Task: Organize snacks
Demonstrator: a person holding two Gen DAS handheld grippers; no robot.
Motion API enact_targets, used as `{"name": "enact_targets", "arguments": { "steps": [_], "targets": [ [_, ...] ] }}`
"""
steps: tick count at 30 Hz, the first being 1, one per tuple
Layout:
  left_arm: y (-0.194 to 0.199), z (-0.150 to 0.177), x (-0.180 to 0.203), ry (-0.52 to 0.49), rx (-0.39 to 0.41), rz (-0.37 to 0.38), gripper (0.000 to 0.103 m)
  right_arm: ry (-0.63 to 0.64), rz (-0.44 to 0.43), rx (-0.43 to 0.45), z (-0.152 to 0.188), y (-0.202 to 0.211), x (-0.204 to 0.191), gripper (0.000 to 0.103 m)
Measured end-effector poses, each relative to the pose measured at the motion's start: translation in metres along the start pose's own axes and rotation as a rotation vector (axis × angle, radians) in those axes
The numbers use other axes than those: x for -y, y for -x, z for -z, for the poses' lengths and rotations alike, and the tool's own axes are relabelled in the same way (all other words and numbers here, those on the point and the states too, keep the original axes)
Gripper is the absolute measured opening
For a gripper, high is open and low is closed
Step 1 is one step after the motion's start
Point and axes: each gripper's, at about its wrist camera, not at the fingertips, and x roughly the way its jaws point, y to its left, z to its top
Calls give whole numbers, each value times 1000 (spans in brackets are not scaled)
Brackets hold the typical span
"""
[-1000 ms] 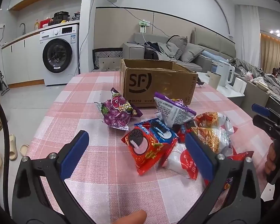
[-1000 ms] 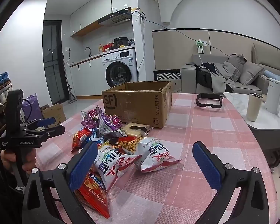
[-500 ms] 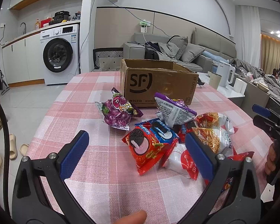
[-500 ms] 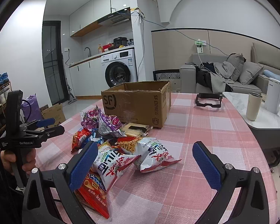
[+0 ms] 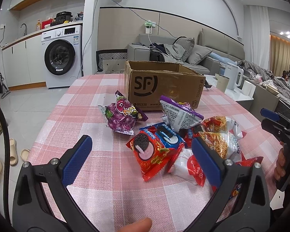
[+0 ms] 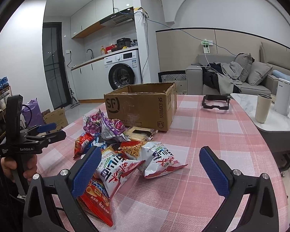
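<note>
An open SF cardboard box [image 5: 164,89] stands on the pink checked tablecloth [image 5: 98,174]; it also shows in the right wrist view [image 6: 139,108]. In front of it lies a pile of snack packs: a purple grape pack [image 5: 121,118], a red Oreo pack [image 5: 154,150], a purple-edged white pack [image 5: 180,115], noodle snack bags [image 5: 220,135]. My left gripper [image 5: 141,159] is open and empty, just short of the Oreo pack. My right gripper [image 6: 150,171] is open and empty over the white noodle bags [image 6: 117,172] [image 6: 162,160].
A black frame [image 6: 215,101] lies on the table right of the box. A side table [image 6: 284,121] at the right holds a beige cup [image 6: 262,108] and a white kettle [image 6: 286,96]. A washing machine [image 5: 62,58] and sofa [image 5: 183,54] stand behind.
</note>
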Motion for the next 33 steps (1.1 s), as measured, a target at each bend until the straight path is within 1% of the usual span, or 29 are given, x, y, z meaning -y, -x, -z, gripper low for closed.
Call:
{"name": "enact_targets", "arguments": {
  "steps": [4,10,16,20,33],
  "targets": [
    [3,0,-6,14,0,-8,103,-14,-4,-15,0,-4,3,103],
    [3,0,-12,47,7,-5,103,-32,-3,-61,-1,-13,6,103],
    [2,-4,-16,68,10,-29,103,-74,-13,-90,-1,-20,15,103],
    [2,-5,-17,68,13,-48,103,-87,-10,-93,-1,-21,20,103],
    [-3,-5,-13,49,-12,-36,103,-95,-7,-138,-7,-34,22,103]
  ]
}}
